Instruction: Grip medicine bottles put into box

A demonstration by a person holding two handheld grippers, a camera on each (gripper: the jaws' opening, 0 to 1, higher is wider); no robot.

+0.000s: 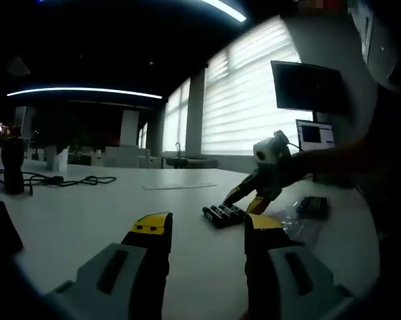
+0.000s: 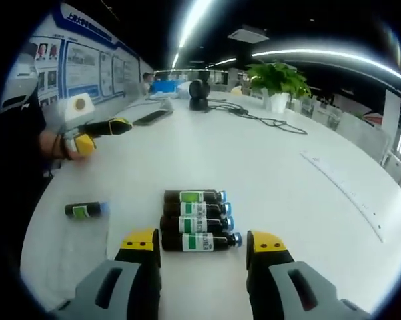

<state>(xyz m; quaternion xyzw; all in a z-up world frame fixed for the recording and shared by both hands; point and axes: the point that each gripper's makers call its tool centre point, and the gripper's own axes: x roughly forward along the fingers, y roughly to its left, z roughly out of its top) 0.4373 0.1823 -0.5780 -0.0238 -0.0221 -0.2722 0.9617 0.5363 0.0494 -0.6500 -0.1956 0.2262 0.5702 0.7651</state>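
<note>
Several dark medicine bottles (image 2: 197, 219) with green labels and blue caps lie side by side on the white table (image 2: 253, 167). My right gripper (image 2: 203, 241) is open, its yellow-tipped jaws on either side of the nearest bottle (image 2: 200, 242). One more bottle (image 2: 85, 210) lies apart to the left on clear plastic. In the left gripper view, the right gripper (image 1: 243, 202) hovers over the bottle row (image 1: 223, 213). My left gripper (image 1: 205, 228) is open with nothing between its jaws. In the right gripper view, a hand holds the left gripper (image 2: 100, 133) at the table's left edge.
A black stand (image 2: 199, 93) with cables (image 2: 267, 120) and a potted plant (image 2: 277, 77) sit at the far end of the table. A flat dark device (image 2: 152, 117) lies far left, a clear strip (image 2: 340, 180) to the right. A monitor (image 1: 307, 87) hangs by the window.
</note>
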